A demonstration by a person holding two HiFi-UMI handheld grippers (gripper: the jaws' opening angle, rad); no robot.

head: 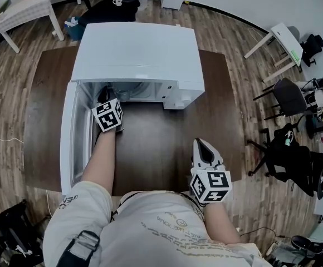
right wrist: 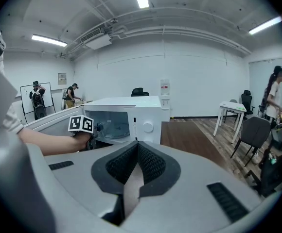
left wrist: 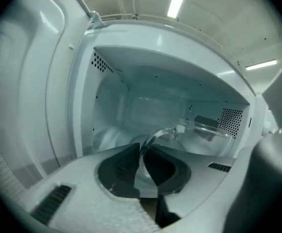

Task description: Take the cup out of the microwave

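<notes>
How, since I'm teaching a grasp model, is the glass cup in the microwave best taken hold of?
By the handle of the cup: the thin loop faces the open door, so come straight in from the front. The left gripper has its jaws pinched across it.

1. Microwave cavity: roomy above and left of the cup (its handle in my left gripper's jaws); door swung wide left.
2. Bare table lies open before my right gripper.
</notes>
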